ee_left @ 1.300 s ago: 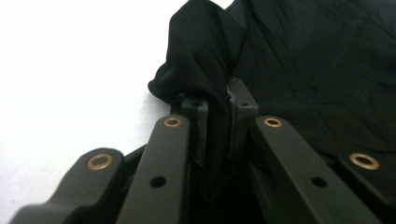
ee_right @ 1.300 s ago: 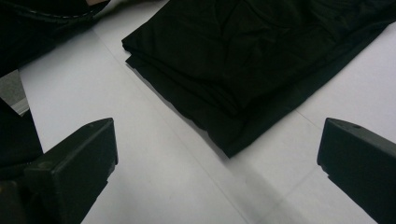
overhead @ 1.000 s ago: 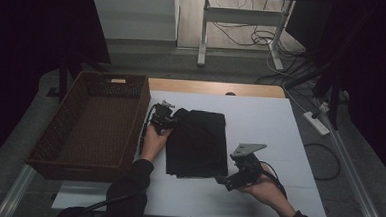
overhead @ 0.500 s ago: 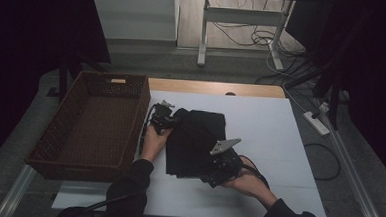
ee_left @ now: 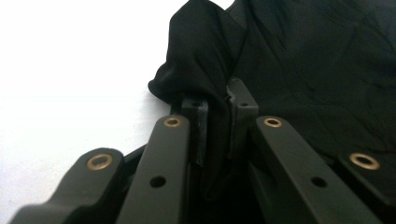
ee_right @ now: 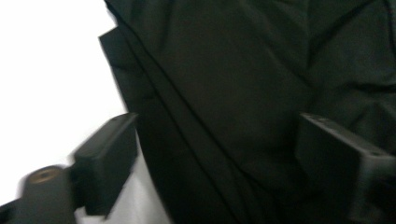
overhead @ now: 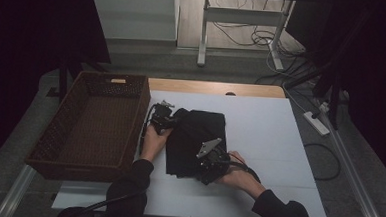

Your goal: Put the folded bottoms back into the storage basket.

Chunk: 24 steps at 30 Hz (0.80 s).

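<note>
A black folded garment [overhead: 194,136] lies on the white table [overhead: 272,130]. My left gripper [overhead: 169,120] is at its far left corner, shut on a bunched fold of the cloth [ee_left: 201,60], which is pinched between the pads [ee_left: 201,121]. My right gripper [overhead: 203,165] sits low over the garment's near right part. Its jaws stand apart and have just been closing. The layered edge of the garment [ee_right: 224,93] lies between them, and the fingers [ee_right: 109,158] do not press on it.
A brown wicker basket [overhead: 80,165] stands at the table's left side, close to my left hand. A strip of wood [overhead: 212,87] runs along the table's far edge. Cables and a power strip [overhead: 316,123] lie on the floor to the right.
My right gripper has moved left from the bare table onto the garment's near right part and sunk a little. The left gripper has kept still with its hold on the corner.
</note>
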Tool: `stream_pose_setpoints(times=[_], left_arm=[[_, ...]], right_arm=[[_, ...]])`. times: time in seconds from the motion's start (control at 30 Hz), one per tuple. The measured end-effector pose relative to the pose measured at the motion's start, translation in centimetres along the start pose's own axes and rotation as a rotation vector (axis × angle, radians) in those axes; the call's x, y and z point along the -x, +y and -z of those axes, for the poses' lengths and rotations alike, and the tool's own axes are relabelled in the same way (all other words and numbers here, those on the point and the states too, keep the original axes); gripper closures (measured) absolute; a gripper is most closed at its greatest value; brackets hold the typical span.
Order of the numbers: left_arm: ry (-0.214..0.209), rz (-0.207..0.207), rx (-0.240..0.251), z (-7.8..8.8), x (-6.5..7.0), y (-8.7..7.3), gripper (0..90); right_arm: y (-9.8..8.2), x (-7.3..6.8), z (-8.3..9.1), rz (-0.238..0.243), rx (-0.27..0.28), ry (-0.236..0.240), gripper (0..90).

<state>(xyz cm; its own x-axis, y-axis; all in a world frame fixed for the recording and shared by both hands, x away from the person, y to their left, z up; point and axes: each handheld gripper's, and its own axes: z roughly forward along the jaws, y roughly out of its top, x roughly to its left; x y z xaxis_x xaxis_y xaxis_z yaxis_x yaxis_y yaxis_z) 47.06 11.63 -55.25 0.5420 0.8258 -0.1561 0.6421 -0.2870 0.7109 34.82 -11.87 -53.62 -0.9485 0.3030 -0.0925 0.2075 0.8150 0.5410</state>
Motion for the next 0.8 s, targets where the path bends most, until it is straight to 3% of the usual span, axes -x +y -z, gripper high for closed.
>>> stream_pose_setpoints(times=[0.03,0.07,0.1,0.2,0.37,0.6,0.8], left_arm=[[0.0,0.0,0.0,0.0,0.0,0.0,80.6],[0.001,-0.001,0.0,0.0,0.0,0.0,80.6],[0.001,-0.001,0.0,0.0,0.0,0.0,80.6],[0.005,-0.004,0.001,0.0,0.1,0.0,80.6],[0.011,-0.01,0.0,0.0,0.1,0.0,80.6],[0.007,-0.006,0.001,0.0,0.1,0.0,80.6],[-0.001,0.001,0.0,0.0,0.0,0.0,80.6]], right_arm=[[0.1,0.1,0.0,0.001,-0.005,0.007,24.6],[0.3,0.3,0.2,0.005,-0.016,0.006,34.7],[0.3,0.3,0.2,0.005,-0.016,0.006,34.7],[0.6,0.5,0.3,0.014,-0.03,0.005,46.6],[0.7,0.9,0.3,0.038,-0.007,-0.027,77.5],[0.8,1.1,0.2,0.018,-0.002,-0.015,81.3],[0.8,1.4,0.2,-0.045,0.011,0.008,81.8]])
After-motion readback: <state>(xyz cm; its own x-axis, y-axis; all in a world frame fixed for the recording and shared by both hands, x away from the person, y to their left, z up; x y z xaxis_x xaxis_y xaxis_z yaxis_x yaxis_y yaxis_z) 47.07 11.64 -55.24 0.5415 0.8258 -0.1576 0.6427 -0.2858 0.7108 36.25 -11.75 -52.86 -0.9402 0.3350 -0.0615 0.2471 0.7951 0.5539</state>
